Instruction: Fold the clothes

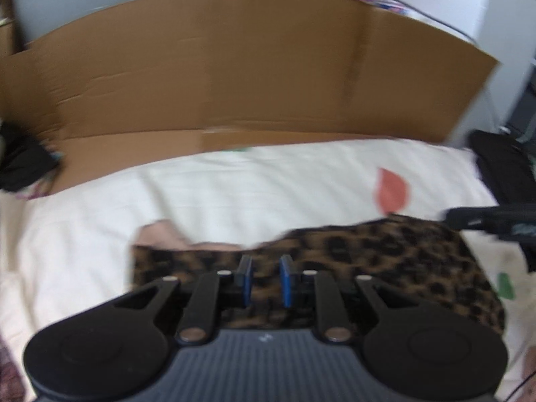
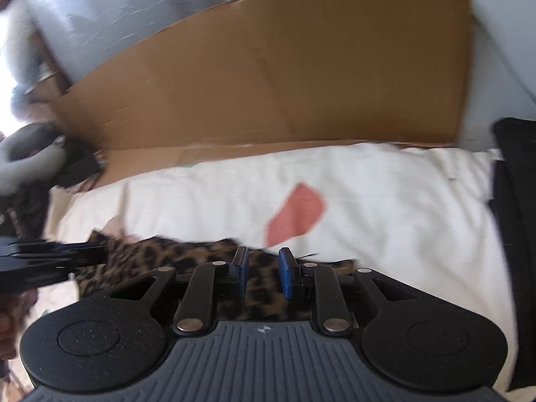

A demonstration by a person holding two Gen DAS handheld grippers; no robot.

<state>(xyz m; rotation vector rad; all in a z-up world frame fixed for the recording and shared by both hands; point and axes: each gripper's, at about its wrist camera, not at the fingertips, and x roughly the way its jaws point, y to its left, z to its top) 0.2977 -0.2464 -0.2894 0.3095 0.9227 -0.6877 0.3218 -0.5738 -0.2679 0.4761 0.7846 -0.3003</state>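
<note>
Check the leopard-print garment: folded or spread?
Cannot tell: the leopard-print garment lies flat on the cream sheet, pink inner side showing at one corner, partly hidden by the tools.

**Garment on the sheet, cardboard behind**

A garment [image 1: 368,268] lies on a bed sheet [image 1: 234,187], directly under and ahead of both grippers. The left gripper [image 1: 265,279] sits over its left part, the right gripper [image 2: 263,276] over its right part. Behind the sheet stands a cardboard panel [image 1: 234,67], upright. Dark cloth [image 1: 20,160] lies at the panel's left end, and a dark item [image 2: 516,201] lies right of the sheet.
</note>
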